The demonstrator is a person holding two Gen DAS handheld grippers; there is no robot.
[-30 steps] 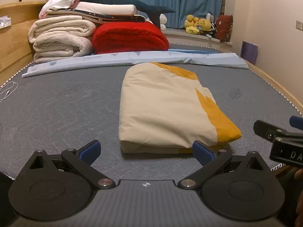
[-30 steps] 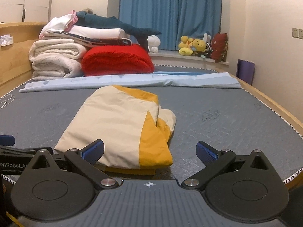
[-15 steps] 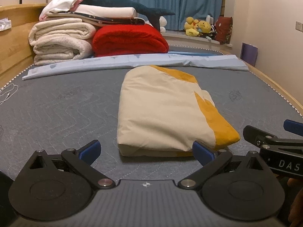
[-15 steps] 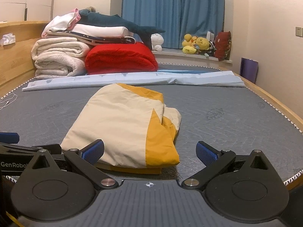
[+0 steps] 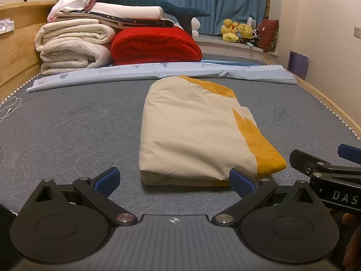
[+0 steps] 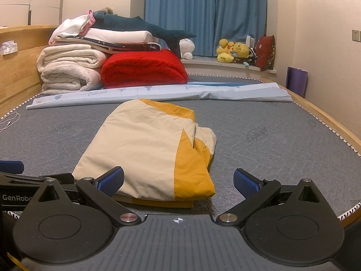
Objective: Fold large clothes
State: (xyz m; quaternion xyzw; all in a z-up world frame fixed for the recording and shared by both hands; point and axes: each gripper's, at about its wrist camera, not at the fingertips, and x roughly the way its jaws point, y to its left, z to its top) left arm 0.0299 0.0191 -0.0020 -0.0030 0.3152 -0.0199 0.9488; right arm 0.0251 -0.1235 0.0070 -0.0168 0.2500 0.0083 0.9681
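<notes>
Folded cream-and-yellow garment [image 5: 194, 131] flat on grey mattress [image 5: 67, 131]. Left gripper [image 5: 173, 177], right gripper [image 6: 179, 179] both spread wide, empty, near its front edge.

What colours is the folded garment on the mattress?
Cream with mustard-yellow panels on the folded garment; clearest in the right wrist view.

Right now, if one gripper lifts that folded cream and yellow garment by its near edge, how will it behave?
The garment is probably floppy: thin cloth in loose stacked layers, so the fold would likely sag open. It looks light for its size. The looser bunched side would likely slip out first. Both grippers are open.
</notes>
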